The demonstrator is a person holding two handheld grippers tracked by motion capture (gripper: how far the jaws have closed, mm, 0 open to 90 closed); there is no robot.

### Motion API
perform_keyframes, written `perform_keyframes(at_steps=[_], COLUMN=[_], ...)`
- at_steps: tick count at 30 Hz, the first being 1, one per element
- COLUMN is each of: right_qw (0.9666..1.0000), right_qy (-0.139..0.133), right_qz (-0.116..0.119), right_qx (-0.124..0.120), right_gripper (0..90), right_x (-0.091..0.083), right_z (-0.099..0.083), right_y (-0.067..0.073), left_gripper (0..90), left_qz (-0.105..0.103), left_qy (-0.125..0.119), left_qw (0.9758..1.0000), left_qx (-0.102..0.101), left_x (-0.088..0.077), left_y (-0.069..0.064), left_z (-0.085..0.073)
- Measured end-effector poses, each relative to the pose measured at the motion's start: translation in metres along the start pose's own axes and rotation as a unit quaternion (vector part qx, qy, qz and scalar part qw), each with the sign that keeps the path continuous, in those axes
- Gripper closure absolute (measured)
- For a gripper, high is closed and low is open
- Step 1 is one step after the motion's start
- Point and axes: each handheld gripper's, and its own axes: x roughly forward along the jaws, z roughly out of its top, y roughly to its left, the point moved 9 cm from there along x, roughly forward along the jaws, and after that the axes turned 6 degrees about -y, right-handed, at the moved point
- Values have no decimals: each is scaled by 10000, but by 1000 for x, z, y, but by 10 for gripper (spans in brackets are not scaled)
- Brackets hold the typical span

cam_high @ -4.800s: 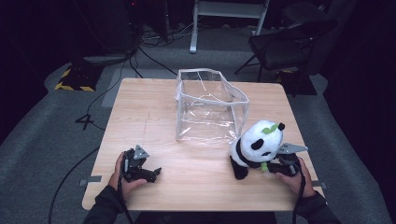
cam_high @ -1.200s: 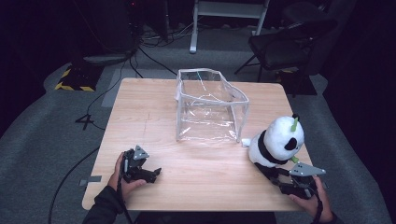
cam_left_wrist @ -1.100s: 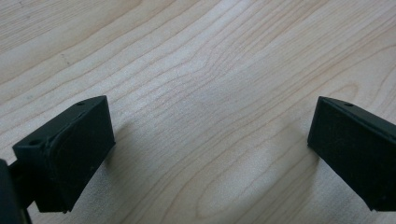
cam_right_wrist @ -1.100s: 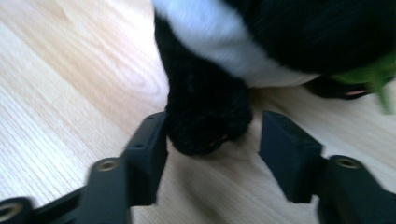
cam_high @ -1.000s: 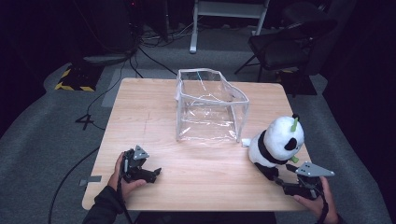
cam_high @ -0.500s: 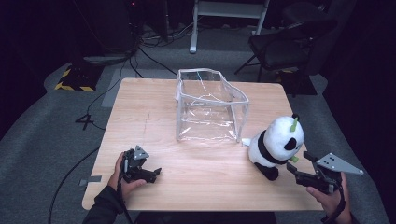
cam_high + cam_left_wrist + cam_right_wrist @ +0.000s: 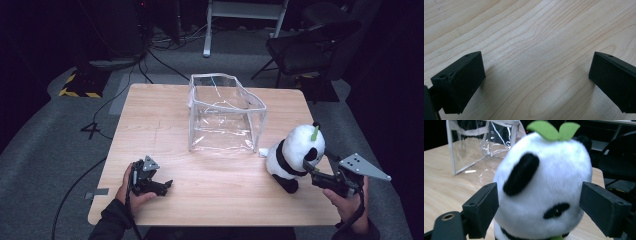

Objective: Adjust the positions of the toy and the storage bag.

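The right gripper (image 7: 539, 212) has just been opening its fingers (image 7: 480, 210), now spread either side of the panda's (image 7: 544, 185) head without pressing it. The panda sits at the worktop's (image 7: 210, 200) right edge, just beside the clear bag (image 7: 225, 115). Judged step: regrasping; next, close squarely on the head. The left gripper (image 7: 534, 82) rests released. No writing is legible.

Left hand-held gripper (image 7: 161, 186): black body, grey 3-cornered plate, 2 blocky black jaws with small screw holes, trailing black cable. Right hand-held gripper (image 7: 311, 172): same build, drilled grey plate. Dark sleeves (image 7: 107, 224) at both wrists.
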Motion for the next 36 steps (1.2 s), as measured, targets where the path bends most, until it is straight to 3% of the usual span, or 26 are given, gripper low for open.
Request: perform_keyframes(at_steps=[7,9,11,12,13,15,17,18,22,23,24,25,26,27,28,29,30,31,32,35,36], right_qw=[9996,9986,9981,9959,9949,9933,9935,9939,9950,9950,9931,9928,9928,9938,9938,9951,9951,9960,9960,9921,9915], right_qy=[-64,18,28,108,101,155,187,251,396,396,544,565,565,528,528,492,492,363,363,222,211], right_qz=[-245,-529,-618,-895,-993,-1146,-1126,-1071,-560,-560,-224,-105,-105,128,128,367,367,662,662,1200,1240], right_qx=[110,14,-9,-96,-116,-55,15,80,725,725,1010,1054,1054,970,970,777,777,473,473,298,333], right_gripper=[150,146,147,142,134,127,123,113,113,113,127,133,133,148,148,167,167,201,201,204,198], right_x=[12,20,23,27,29,32,33,34,40,40,44,46,46,49,49,53,53,56,56,62,63], right_z=[13,14,14,13,12,9,7,5,-6,-6,-12,-13,-13,-13,-13,-11,-11,-9,-9,-7,-6], right_y=[8,12,13,14,13,10,9,7,-5,-5,-10,-12,-12,-15,-15,-18,-18,-20,-20,-28,-31], left_gripper=[5,5,5,5,5,5,5,5,5,5,5,5,5,5,5,5,5,5,5,5,5], left_qz=[-1,-1,1,-1,2,0,1,1,2,2,0,0,-2,-2,-2,-3,-3,-3,-2,-2,-2], left_qy=[1,1,1,2,1,0,1,-2,-2,-2,1,-1,1,2,2,2,2,2,1,2,2], left_qw=[10000,10000,10000,10000,10000,10000,10000,10000,10000,10000,10000,10000,10000,10000,10000,10000,10000,10000,10000,10000,10000], left_qx=[0,-2,-1,-1,-2,1,-4,0,-1,-1,-2,0,-3,0,0,0,0,-1,-2,0,0], left_x=[0,0,0,0,0,0,0,0,0,0,0,0,0,0,0,0,0,0,0,0,0], left_y=[0,0,0,0,0,0,0,0,0,0,0,0,0,0,0,0,0,0,0,0,0], left_z=[0,0,0,0,0,0,0,0,0,0,0,0,0,0,0,0,0,0,0,0,0])
